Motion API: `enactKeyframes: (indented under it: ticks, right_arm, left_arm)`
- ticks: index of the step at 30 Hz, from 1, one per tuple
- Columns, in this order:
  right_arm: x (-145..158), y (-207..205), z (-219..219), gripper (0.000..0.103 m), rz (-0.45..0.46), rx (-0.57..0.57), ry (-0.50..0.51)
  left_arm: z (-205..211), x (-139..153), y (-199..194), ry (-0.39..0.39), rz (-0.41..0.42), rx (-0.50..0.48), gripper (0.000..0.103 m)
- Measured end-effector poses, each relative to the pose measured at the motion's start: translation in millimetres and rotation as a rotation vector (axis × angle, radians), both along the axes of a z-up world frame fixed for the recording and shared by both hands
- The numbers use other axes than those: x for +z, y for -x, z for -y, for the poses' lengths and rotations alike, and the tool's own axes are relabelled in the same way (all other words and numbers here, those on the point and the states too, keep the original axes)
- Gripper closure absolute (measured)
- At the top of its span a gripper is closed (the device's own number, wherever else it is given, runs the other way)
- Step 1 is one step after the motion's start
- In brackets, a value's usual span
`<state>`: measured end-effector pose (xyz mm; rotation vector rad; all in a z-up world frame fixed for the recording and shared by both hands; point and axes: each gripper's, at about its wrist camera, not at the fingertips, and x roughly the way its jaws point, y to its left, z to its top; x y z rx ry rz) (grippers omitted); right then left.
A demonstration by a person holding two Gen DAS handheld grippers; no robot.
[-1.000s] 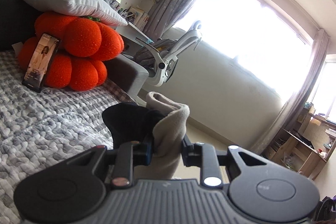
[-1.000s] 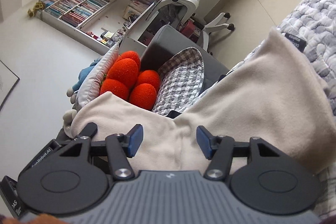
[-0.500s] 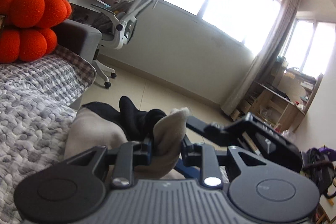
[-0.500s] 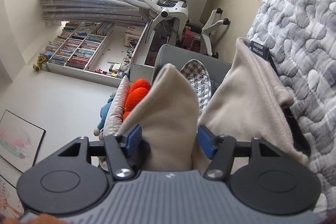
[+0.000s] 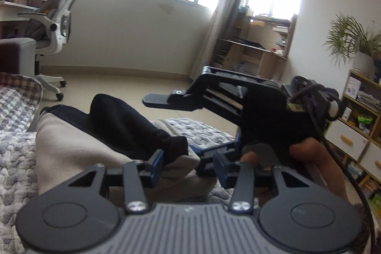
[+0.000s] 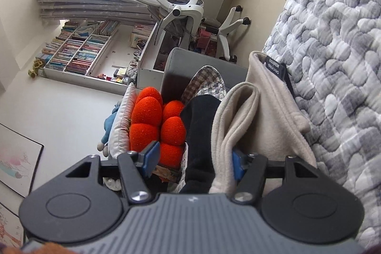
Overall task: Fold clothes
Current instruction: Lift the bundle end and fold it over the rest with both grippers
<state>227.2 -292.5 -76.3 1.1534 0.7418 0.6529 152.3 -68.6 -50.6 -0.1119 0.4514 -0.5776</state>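
The left gripper [image 5: 188, 167] has its jaws opening, and the corner of the beige garment [image 5: 78, 154] with its black lining [image 5: 126, 125] lies between the fingers, against the left pad and clear of the right one; the garment spreads ahead and to the left of the fingers over the grey quilt [image 5: 14, 158]; just past the right finger sits the right gripper [image 5: 207, 154], held in a gloved hand [image 5: 269, 125], close enough to crowd that side; a white office chair [image 5: 57, 23] stands far ahead on the left; the right gripper [image 6: 193, 158] stands part open with folded layers of the beige garment [image 6: 269, 111] and black lining [image 6: 200, 125] between its fingers, touching the right pad, a gap left at the other; I cannot tell whether it grips; beyond the left finger are orange cushions [image 6: 154, 125]; the quilt [image 6: 338, 39] lies to the right
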Motion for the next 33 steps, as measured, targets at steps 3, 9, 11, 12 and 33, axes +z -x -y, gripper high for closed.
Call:
enactKeyframes:
  ticks: [3, 9, 11, 12, 33]
  right_arm:
    - [5.6, 3.0, -3.5, 0.04, 0.019, -0.014, 0.056]
    - [13.2, 7.0, -14.3, 0.04, 0.067, -0.049, 0.203]
    - [13.2, 6.9, -17.9, 0.04, 0.079, -0.063, 0.227]
    - [14.6, 6.5, -19.8, 0.04, 0.089, -0.069, 0.244]
    - [23.5, 16.3, -26.4, 0.077, 0.357, -0.21, 0.418]
  left_arm:
    - [-10.4, 3.0, 4.4, 0.021, -0.01, -0.06, 0.057]
    - [-43.6, 15.3, 4.7, 0.105, 0.039, 0.004, 0.057]
    - [-54.1, 15.5, -0.4, 0.135, 0.035, 0.055, 0.058]
    - [-58.1, 12.9, -4.5, 0.139, 0.023, 0.081, 0.058]
    - [-87.7, -20.1, -27.2, 0.172, 0.01, 0.411, 0.087]
